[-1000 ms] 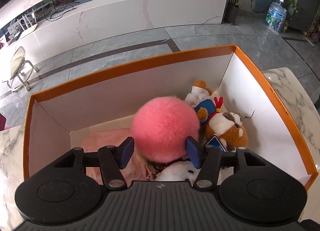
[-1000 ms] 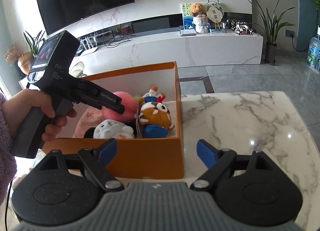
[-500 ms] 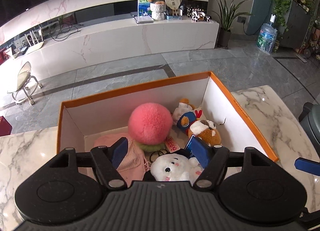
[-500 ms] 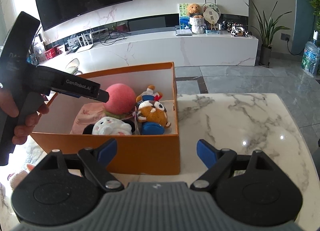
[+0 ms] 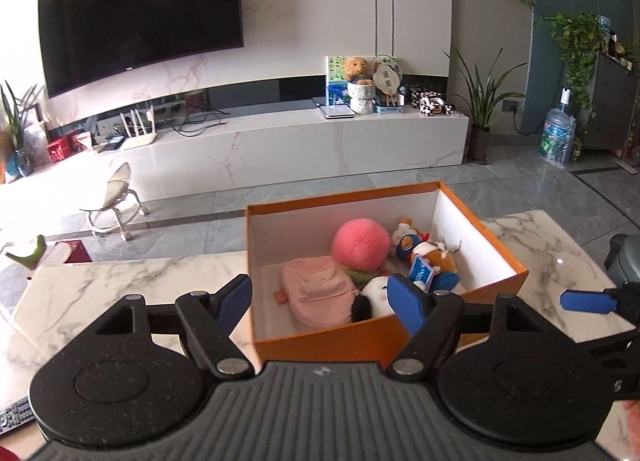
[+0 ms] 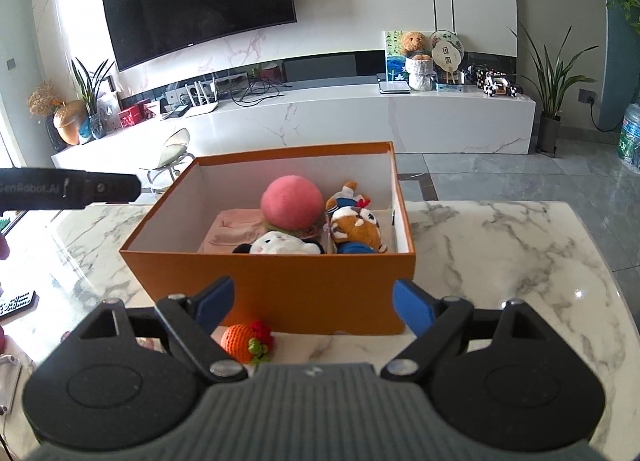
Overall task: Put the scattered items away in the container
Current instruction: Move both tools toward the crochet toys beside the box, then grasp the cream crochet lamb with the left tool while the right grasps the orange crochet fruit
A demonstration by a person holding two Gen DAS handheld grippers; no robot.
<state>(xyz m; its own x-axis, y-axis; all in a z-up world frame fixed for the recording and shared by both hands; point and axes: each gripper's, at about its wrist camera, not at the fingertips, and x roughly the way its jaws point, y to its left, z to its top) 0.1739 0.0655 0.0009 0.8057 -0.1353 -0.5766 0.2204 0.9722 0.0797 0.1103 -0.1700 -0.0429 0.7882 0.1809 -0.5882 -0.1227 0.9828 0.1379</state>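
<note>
Right wrist view shows the orange box [image 6: 276,281] standing on the marble table [image 6: 520,261], with soft toys lying inside it: a pink fluffy ball [image 6: 291,201], a pale pink backpack [image 6: 230,231], a white plush with black ears [image 6: 280,245] and a brown-and-white plush dog [image 6: 356,227] with another small figure behind it. One item lies outside: a small orange crocheted toy [image 6: 242,343] with a red and green tuft, on the table just beside the box's near wall. The right gripper [image 6: 314,305] hangs above it with its blue pads spread wide and nothing between them. In the left wrist view the left gripper [image 5: 320,297] is likewise spread and empty, held back from the box's near edge.

Judging by this layout, the crocheted toy is the likely next piece to go in. To take it well, the right gripper would do best to shift toward its own left pad, since the toy sits off-centre under that pad, and come down so both pads straddle the round body rather than the tuft. The box wall is close, so the far pad needs room to clear it. The yarn should squash a little, so a gentle squeeze should hold. The lift must clear the rim before release over the free space near the backpack. Whether other items lie out of frame on the left cannot be told.
</note>
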